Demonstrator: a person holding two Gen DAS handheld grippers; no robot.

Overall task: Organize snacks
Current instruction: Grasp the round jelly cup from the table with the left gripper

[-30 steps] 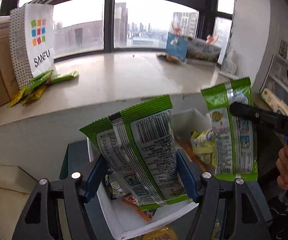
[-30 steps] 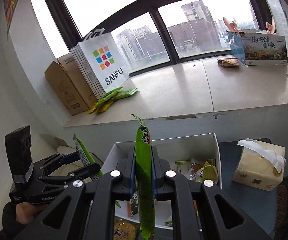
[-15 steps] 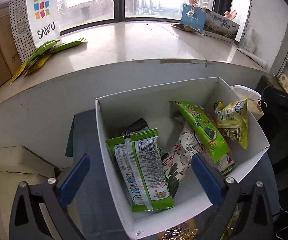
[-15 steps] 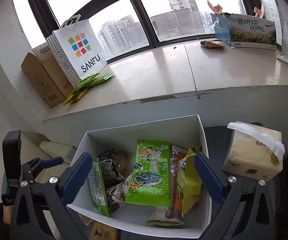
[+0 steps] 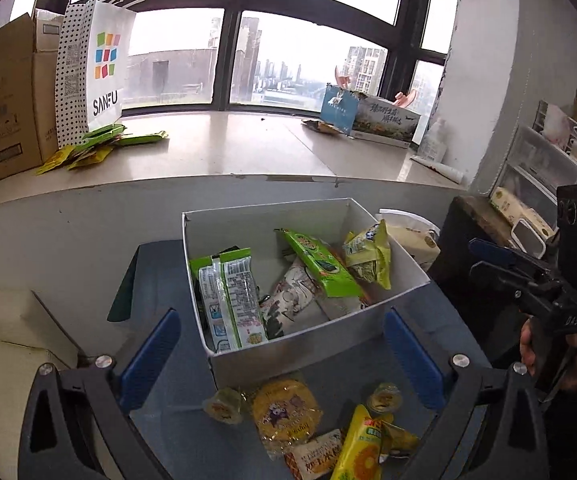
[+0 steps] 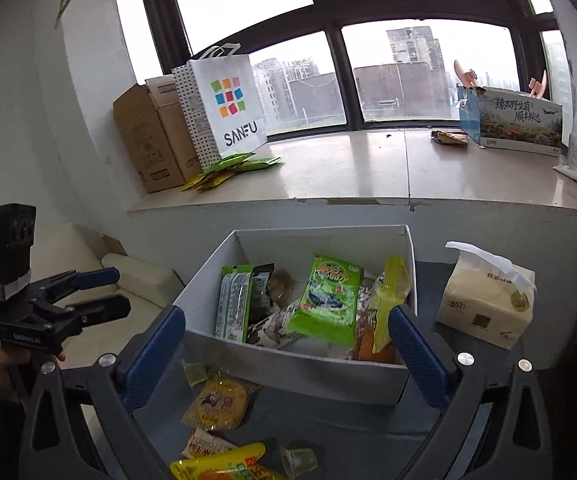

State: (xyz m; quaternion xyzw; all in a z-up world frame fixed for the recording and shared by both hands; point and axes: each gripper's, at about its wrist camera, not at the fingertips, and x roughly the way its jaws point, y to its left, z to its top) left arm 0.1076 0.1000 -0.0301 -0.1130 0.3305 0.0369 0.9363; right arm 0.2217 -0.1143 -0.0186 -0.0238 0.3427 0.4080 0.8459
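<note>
Both grippers are empty, jaws spread wide. The left gripper (image 5: 280, 354) has its blue pads either side of the near wall of the white box (image 5: 300, 344), not touching it; the right gripper (image 6: 286, 354) stands the same way over that wall. Nothing is pinched in either.

Task items, inside the box: a green-and-white packet (image 5: 230, 300) leaning against the left wall, back side up; a green seaweed packet (image 6: 326, 304) lying tilted across the middle; a yellow-green bag (image 6: 390, 298) against the right wall; a white-and-black printed pack (image 5: 288, 300) and a dark packet (image 6: 262, 294) partly buried under these.

Task items outside the box, on the blue-grey table (image 5: 168, 408) in front of its near wall: a round yellow biscuit pack (image 5: 286, 410), 2 small jelly cups (image 5: 224, 404), a yellow snack bag (image 5: 358, 450), and a small wrapped biscuit (image 5: 314, 454). These lie between each gripper's fingers, below them; contact cannot be judged.

Surroundings: a tissue pack (image 6: 486, 304) just right of the box. Behind, a windowsill (image 6: 348, 168) carries a SANFU paper bag (image 6: 228, 106), cardboard boxes (image 6: 152, 140), loose green and yellow sachets (image 6: 228, 168) and a printed carton (image 6: 516, 120). A cream cushion (image 5: 4, 336) sits left of the table.
</note>
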